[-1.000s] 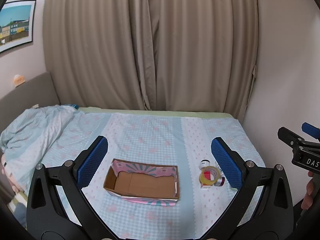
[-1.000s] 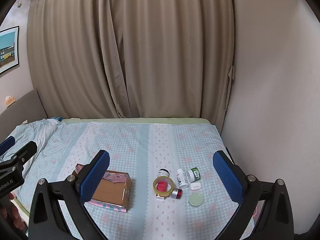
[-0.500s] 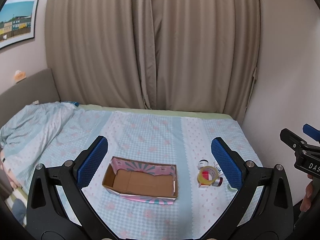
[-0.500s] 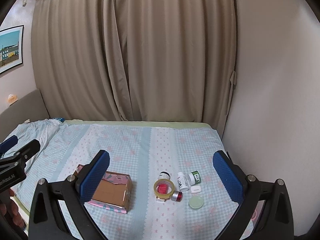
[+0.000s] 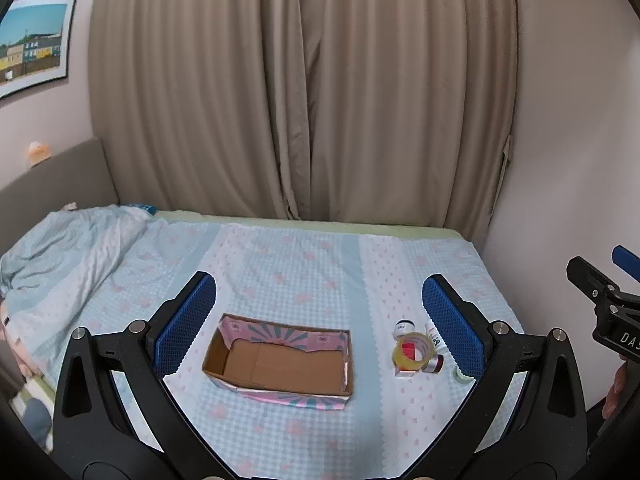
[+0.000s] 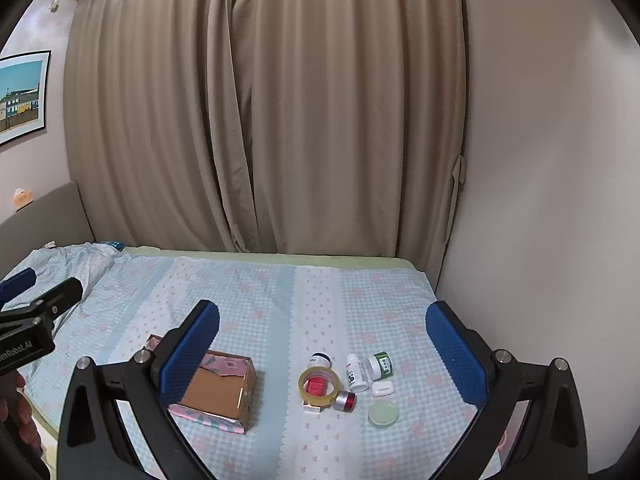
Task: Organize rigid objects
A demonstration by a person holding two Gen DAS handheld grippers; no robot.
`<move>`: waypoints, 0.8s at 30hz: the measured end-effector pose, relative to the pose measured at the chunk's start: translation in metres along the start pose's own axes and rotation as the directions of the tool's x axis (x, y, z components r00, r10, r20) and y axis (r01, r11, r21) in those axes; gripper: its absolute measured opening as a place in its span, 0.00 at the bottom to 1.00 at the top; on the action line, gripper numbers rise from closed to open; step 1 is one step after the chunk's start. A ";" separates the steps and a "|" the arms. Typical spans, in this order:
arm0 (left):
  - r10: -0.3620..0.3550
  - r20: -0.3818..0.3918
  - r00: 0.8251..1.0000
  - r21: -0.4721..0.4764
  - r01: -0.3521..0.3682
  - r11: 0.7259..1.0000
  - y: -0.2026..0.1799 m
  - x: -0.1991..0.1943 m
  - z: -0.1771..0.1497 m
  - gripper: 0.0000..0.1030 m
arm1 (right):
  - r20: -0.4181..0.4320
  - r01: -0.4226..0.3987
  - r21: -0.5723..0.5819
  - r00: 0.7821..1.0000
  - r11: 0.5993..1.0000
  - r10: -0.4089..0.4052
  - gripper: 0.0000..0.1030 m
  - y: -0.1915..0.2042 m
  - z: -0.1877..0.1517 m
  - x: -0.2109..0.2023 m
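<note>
Bed (image 6: 260, 292) with blue checked cover fills the scene. Open cardboard box (image 5: 280, 360) sits on it, empty, well apart from both grippers. Left gripper (image 5: 316, 320) jaws spread wide, holding nothing, box between its fingers in left wrist view. Right gripper (image 6: 322, 344) likewise wide apart, empty. Right of box: tape roll (image 6: 319, 385), white bottle (image 6: 356, 372), green-label jar (image 6: 380, 365), green lid (image 6: 383, 413), small red cap (image 6: 345, 401) touching the tape roll.

Left gripper (image 5: 320, 316) and right gripper (image 6: 322, 344) both agape, apparently level, empty.
</note>
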State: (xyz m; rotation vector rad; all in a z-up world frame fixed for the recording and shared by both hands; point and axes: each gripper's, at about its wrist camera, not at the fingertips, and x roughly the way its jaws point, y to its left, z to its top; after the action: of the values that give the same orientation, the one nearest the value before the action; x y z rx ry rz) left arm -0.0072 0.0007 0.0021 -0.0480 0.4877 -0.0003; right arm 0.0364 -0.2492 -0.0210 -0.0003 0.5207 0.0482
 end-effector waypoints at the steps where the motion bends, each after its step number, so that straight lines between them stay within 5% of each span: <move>1: -0.002 0.001 1.000 0.000 0.002 1.000 0.000 0.000 0.000 1.00 | 0.000 -0.002 0.004 1.000 1.000 0.002 1.00 -0.001 -0.002 0.000; 24: -0.005 -0.020 1.000 0.011 0.006 1.000 -0.002 0.005 -0.008 1.00 | -0.016 0.002 0.020 1.000 1.000 -0.001 1.00 -0.004 -0.012 -0.010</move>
State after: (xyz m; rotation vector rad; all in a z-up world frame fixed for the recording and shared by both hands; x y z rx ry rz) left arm -0.0069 -0.0020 -0.0070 -0.0381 0.5072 -0.0090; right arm 0.0218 -0.2542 -0.0262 0.0189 0.5368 0.0416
